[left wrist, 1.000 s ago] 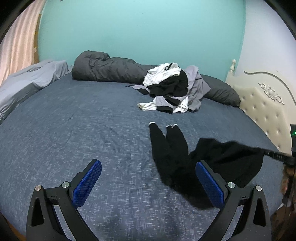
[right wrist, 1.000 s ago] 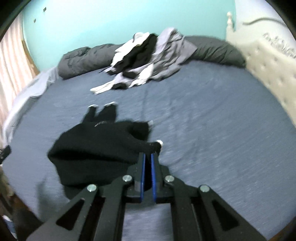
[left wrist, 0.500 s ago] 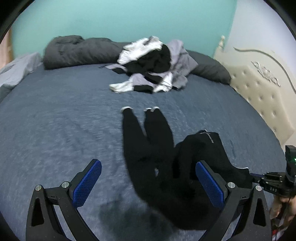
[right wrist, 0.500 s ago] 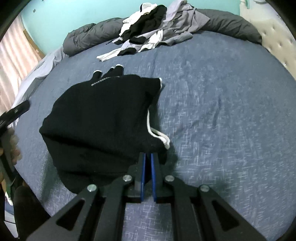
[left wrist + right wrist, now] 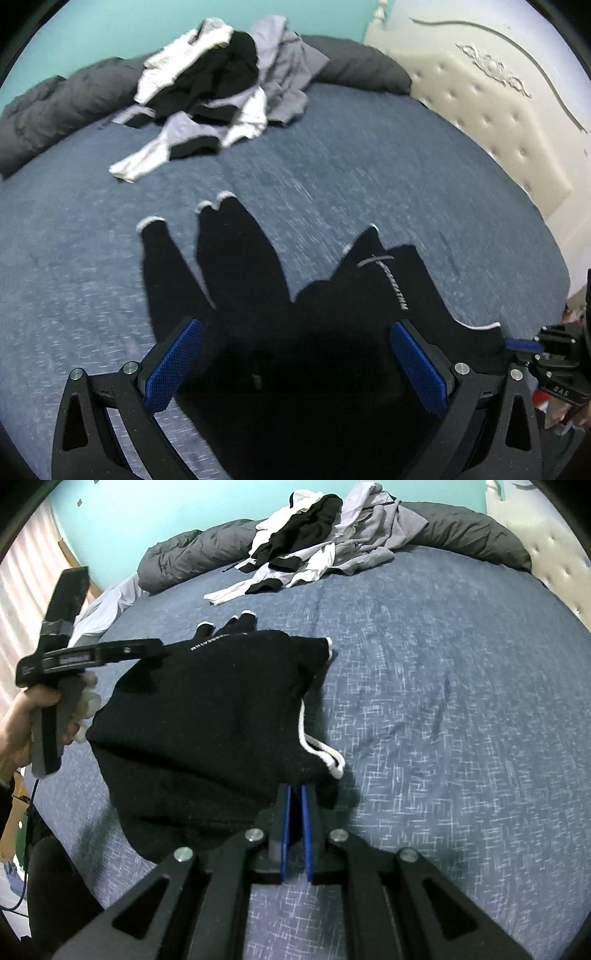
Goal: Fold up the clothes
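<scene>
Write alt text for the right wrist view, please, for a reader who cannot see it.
The right gripper, shut, pinches the waistband of black trousers lying on a blue bed, a white drawstring hanging beside it. At left, a hand holds the left gripper over the garment; a pile of unfolded clothes lies beyond.

Dim, motion-blurred, fisheye-warped edges, dark vignette
</scene>
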Tool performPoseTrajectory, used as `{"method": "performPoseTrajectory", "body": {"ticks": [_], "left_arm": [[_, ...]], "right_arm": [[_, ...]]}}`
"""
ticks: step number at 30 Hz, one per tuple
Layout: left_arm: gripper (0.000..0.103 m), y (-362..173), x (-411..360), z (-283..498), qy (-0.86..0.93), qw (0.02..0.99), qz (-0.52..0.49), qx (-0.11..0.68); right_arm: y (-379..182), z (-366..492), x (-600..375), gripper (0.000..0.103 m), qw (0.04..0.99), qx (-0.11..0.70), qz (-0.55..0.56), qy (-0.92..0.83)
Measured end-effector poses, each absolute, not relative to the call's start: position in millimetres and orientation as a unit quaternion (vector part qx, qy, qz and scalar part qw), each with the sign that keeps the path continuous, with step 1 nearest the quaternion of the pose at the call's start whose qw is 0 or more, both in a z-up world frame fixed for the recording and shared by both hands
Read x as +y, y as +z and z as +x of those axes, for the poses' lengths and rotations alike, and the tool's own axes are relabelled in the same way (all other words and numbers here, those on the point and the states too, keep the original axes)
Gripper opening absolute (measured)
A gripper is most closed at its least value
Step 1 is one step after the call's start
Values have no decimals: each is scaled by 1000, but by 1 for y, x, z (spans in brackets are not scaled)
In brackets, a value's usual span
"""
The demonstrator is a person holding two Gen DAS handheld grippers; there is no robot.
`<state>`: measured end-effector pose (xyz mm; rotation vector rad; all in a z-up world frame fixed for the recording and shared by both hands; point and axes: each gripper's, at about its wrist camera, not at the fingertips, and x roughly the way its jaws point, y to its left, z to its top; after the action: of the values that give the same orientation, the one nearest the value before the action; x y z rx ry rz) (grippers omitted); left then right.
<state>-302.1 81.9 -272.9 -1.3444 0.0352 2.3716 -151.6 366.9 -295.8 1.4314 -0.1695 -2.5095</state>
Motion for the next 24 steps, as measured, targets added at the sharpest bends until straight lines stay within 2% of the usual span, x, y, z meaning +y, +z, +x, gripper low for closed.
{"method": "performPoseTrajectory", "body": {"ticks": [5,9,10,17,19,21,24], "left_arm": [[102,-289,80,-305,837,215,-503,-4],[85,-297,82,-302,831,223,-509,-3],[75,-297,84,-301,830,227,-509,0],[39,-300,96,-291,829,250,-500,23],[25,-298,97,-288,835,250,-490,31],[17,-294,95,-284,841,251,-478,30],[13,-282,91,-276,850,252,-461,28]], "right_arm": [[-298,-153,366,6,125,-59,492,-860],[-298,-153,363,6,128,-54,490,-860],[-297,-152,362,6,128,-54,489,-861],[-298,-154,359,6,129,-60,488,-861],[-298,-153,357,6,129,-57,488,-861],[-298,-154,356,6,127,-58,486,-863],[-295,-158,358,6,118,-65,480,-867]]}}
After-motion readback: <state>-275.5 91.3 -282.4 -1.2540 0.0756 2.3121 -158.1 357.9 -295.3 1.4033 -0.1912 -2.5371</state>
